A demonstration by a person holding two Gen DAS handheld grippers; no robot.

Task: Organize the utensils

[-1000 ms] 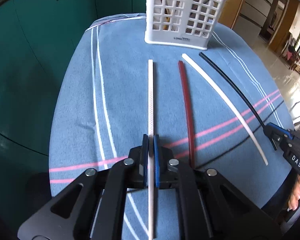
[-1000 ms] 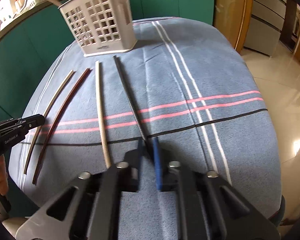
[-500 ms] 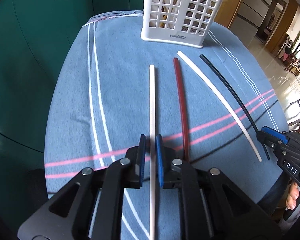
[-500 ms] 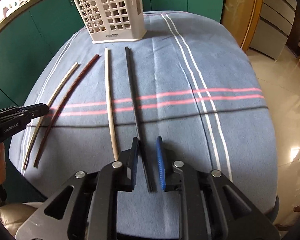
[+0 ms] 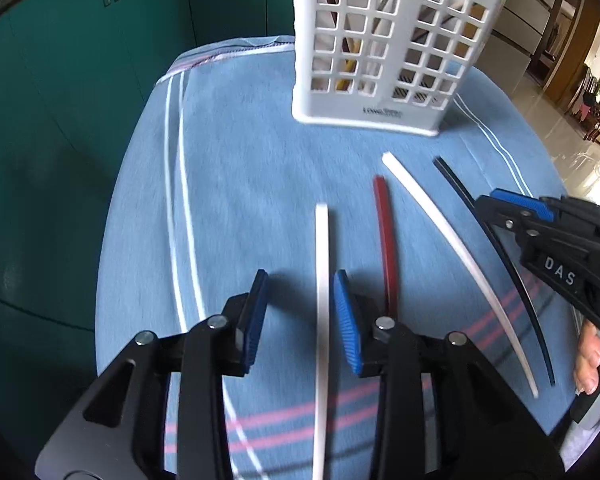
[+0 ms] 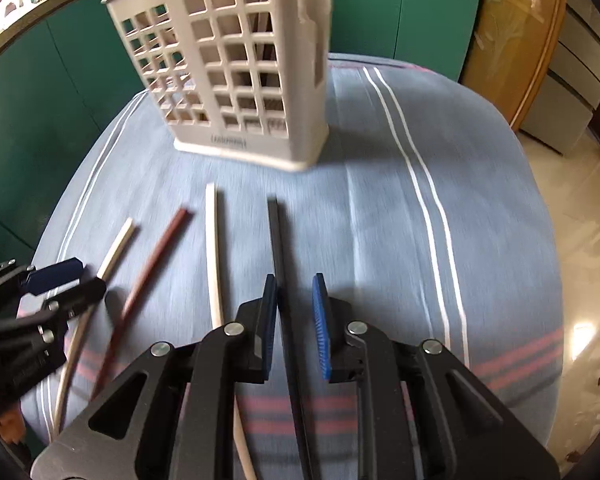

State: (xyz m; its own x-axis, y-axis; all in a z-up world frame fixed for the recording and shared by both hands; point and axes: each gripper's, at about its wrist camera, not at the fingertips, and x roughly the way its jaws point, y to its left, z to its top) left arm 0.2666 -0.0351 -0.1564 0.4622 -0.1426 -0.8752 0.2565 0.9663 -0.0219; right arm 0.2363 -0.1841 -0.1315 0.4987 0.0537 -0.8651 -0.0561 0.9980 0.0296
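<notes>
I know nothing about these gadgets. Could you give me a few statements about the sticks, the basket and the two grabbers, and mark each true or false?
1. Four sticks lie on the blue cloth. True.
2. The white basket lies on its side. False: it stands upright.
3. The left gripper is clamped shut. False: it is open, straddling the white stick.
4. The right gripper straddles the black stick. True.
</notes>
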